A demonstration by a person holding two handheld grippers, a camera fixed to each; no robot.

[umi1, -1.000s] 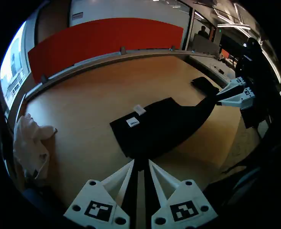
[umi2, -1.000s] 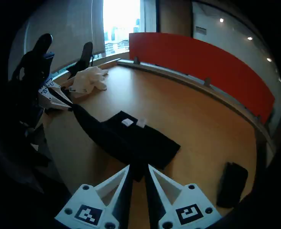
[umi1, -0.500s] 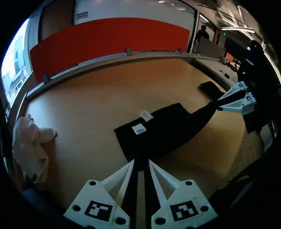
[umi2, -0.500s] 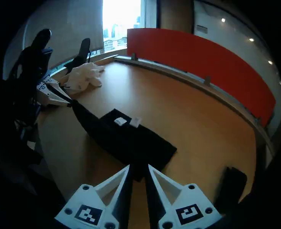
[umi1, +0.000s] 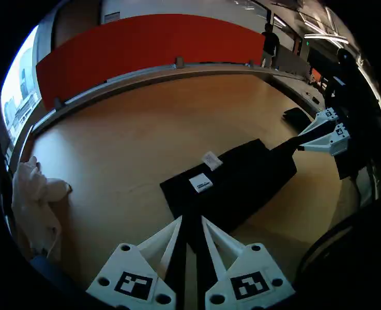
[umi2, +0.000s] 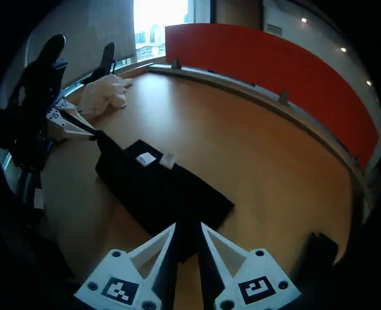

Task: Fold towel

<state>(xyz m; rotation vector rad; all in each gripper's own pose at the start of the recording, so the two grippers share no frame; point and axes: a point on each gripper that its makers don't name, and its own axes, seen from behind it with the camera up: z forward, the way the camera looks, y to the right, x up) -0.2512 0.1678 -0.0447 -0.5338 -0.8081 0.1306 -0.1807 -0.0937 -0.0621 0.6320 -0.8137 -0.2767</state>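
Change, left gripper view: over the last second the black towel (umi1: 237, 178) has gone from a thin strip stretched toward the right claw (umi1: 300, 144) to a broader slab lying on the worktop (umi1: 128, 129). Its white tags (umi1: 201, 182) have slid right and lower in my picture.
Left claw (umi1: 191, 221): I have the fingers drawn narrow, nipping the towel's near corner between the tips.
Right claw from here: far right, fingers close together on the towel's far corner.
Surroundings: a white cloth (umi1: 32, 206) lies crumpled at the left edge, well apart from the towel, and a red partition (umi1: 149, 44) stands behind the worktop.
Change, right gripper view: the towel (umi2: 159, 194) now spreads wider and flatter than a second ago, and the tags (umi2: 146, 159) sit further left.
Right claw (umi2: 188, 227): narrow, with black cloth pinched between the tips.
Left claw from here (umi2: 94, 135): at the left, fingers together on the towel's other corner.
Towel place: flat on the worktop (umi2: 262, 155) between my two claws, tags facing up.
Also: the white cloth (umi2: 102, 93) is beyond the left claw.
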